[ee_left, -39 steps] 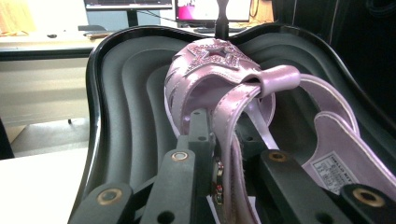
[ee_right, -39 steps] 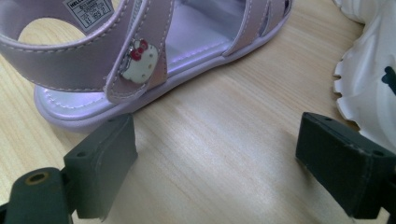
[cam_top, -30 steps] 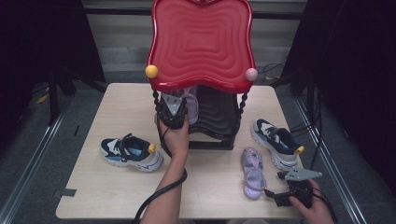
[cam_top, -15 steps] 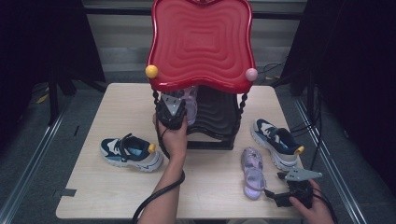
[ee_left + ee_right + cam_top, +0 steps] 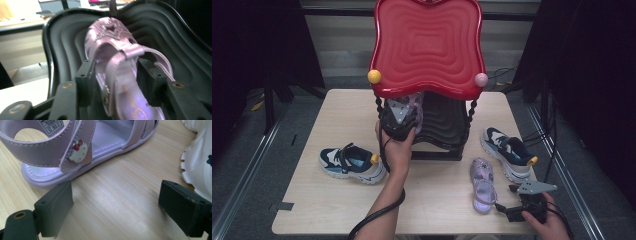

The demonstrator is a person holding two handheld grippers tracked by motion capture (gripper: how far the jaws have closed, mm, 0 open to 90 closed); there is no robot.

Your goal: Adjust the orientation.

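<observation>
Fingers (image 5: 86, 75) of the left gripper (image 5: 112, 80), just opening, flank the sandal (image 5: 112, 50) on the black shelf (image 5: 62, 37); light, soft-strapped, best gripped across its stiffer sole.

Left gripper (image 5: 399, 119): held at the rack's (image 5: 447, 125) lower shelf, by a pink sandal (image 5: 414, 107).
Right gripper (image 5: 528, 202): rested at five o'clock.
Second sandal (image 5: 482, 184): laid beside it.

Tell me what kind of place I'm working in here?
Probably a lab recording station, not a home: a wooden table staged with a red-and-black shoe rack, dark curtains around it, and cables trailing on the floor.
</observation>
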